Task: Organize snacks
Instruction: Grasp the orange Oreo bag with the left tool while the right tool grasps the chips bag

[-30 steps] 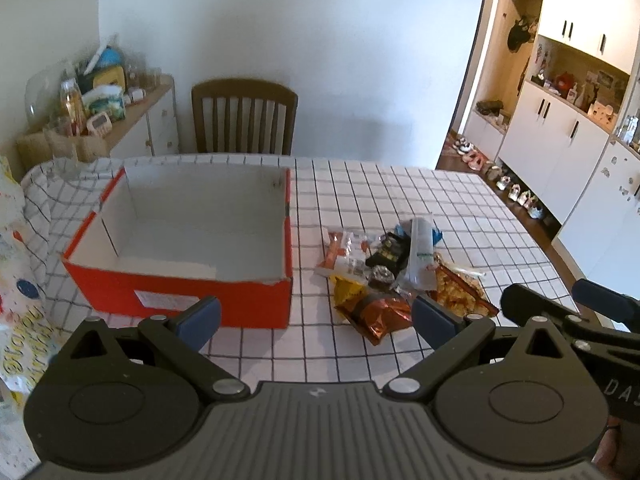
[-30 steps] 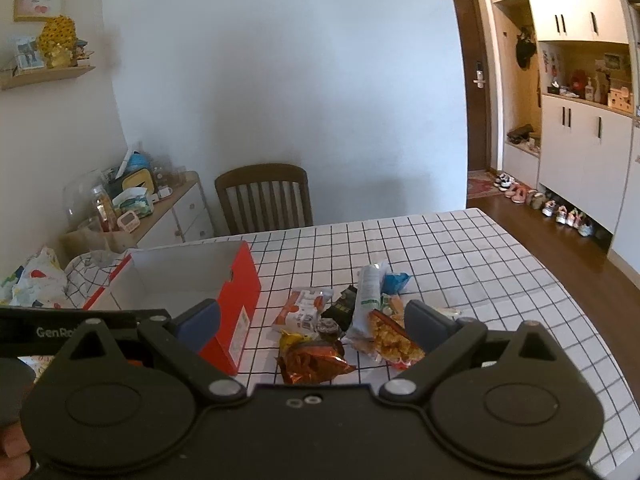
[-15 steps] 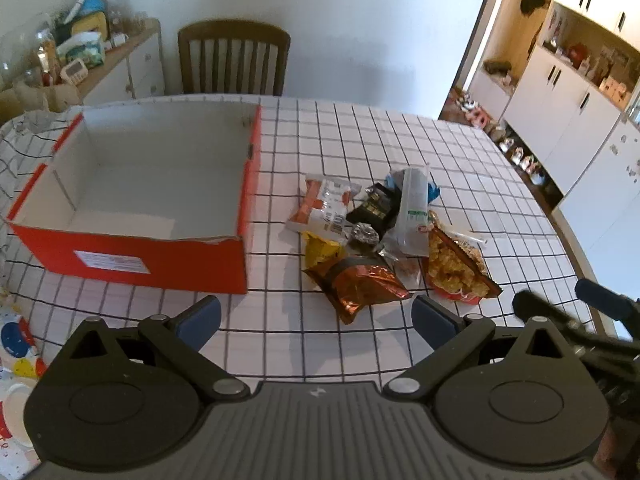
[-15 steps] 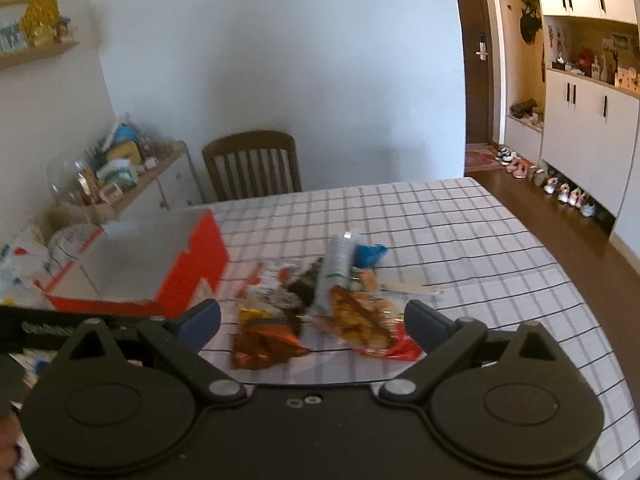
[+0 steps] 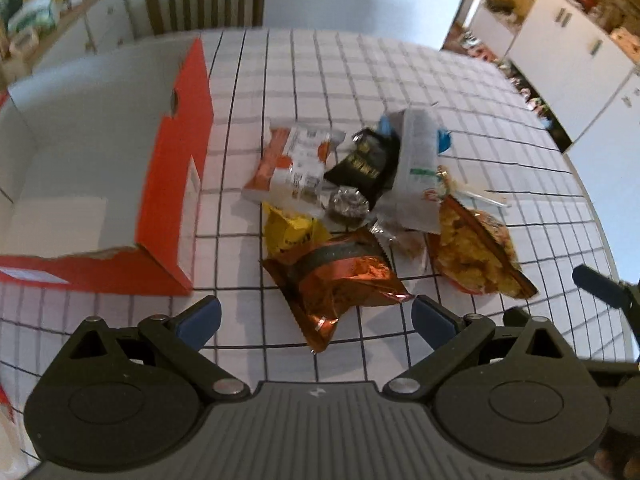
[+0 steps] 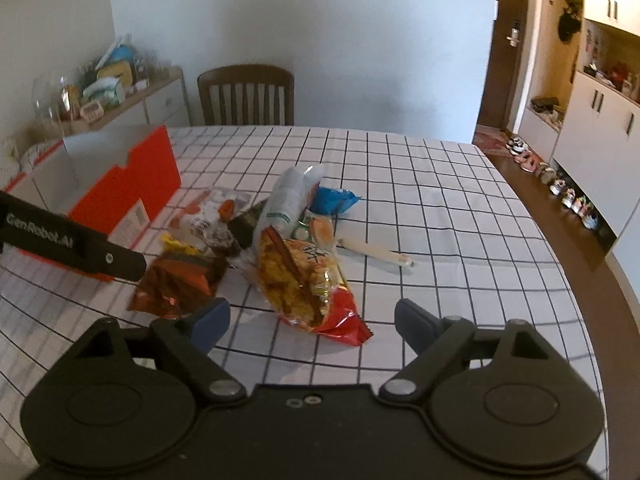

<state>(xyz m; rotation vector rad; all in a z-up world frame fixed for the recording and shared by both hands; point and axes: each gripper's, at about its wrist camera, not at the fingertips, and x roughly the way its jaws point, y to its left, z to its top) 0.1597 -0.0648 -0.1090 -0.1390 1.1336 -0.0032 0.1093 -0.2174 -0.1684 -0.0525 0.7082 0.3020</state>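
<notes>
A pile of snack packets lies on the checked tablecloth. A copper-orange foil bag (image 5: 340, 280) lies nearest my left gripper (image 5: 316, 318), which is open and empty just in front of it. A red bag of yellow chips (image 6: 304, 280) lies nearest my right gripper (image 6: 312, 316), also open and empty. Behind them lie a white-orange packet (image 5: 292, 164), a black packet (image 5: 364, 164), a yellow packet (image 5: 288, 232) and a white tube-shaped pack (image 5: 416, 152). An open red cardboard box (image 5: 176, 152), white inside, stands left of the pile; it also shows in the right wrist view (image 6: 128, 184).
A wooden chair (image 6: 246, 94) stands at the table's far side. A sideboard (image 6: 132, 96) with clutter is at the back left. White cabinets (image 6: 600, 120) and shoes line the right wall. A pale stick-shaped item (image 6: 376, 252) lies right of the pile.
Both grippers have moved forward and down toward the snack pile, which now fills more of each view. The left gripper shifted right, from facing the box to facing the copper bag. Both stay open.
</notes>
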